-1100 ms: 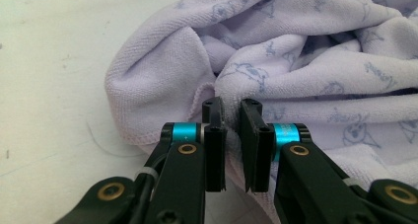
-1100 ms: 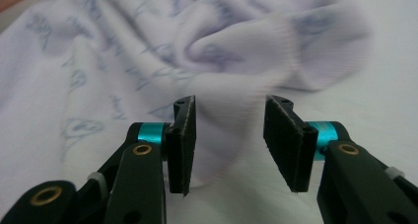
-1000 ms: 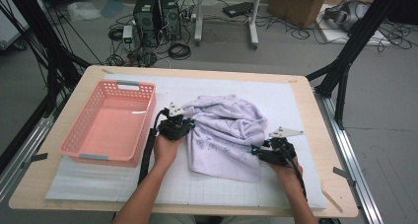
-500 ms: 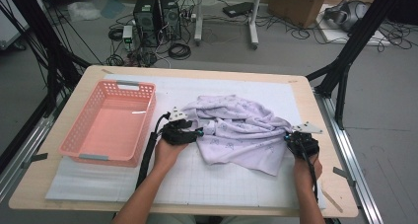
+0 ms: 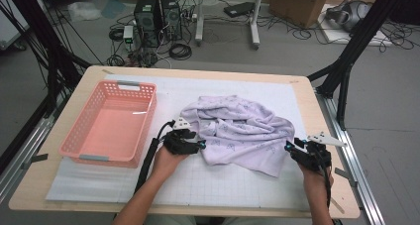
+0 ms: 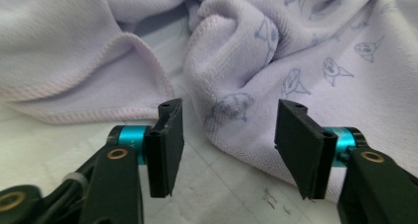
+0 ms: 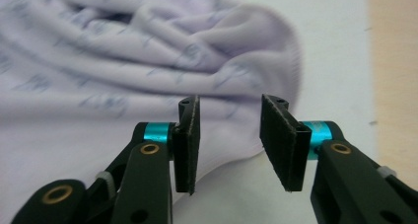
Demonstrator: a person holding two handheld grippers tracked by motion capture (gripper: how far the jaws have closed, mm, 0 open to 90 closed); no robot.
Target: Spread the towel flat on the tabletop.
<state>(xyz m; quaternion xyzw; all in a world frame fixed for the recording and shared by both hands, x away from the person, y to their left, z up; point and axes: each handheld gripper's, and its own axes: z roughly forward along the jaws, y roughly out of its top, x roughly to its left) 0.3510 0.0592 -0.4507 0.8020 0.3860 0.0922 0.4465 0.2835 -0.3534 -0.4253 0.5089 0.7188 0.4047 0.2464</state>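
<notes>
The lilac towel [image 5: 237,133] lies crumpled in the middle of the tabletop [image 5: 247,195], on the white gridded mat, with the pink basket [image 5: 109,123] well apart to its left. I take the work in hand to be spreading the towel flat, which is why I have a claw at each side of it rather than both at one spot.

My left claw [image 5: 200,144] sits at the towel's left edge. Its jaws have just been opening and now stand spread; in the left gripper view a stitched hem [image 6: 231,145] of the cloth runs into the gap between them, but the pads do not press on it. To me that reads as a let-go, so that this side settles where I want it.

My right claw [image 5: 288,146] is at the towel's right corner, close to the tabletop's right edge. Its jaws have also just been opening and stand apart; in the right gripper view the rounded corner [image 7: 276,51] of the towel lies just beyond the tips, and nothing is pinched.

The cloth is wider than it is bunched on the right, but its middle is heaped in folds, so I judge the flattening as only partly done.
</notes>
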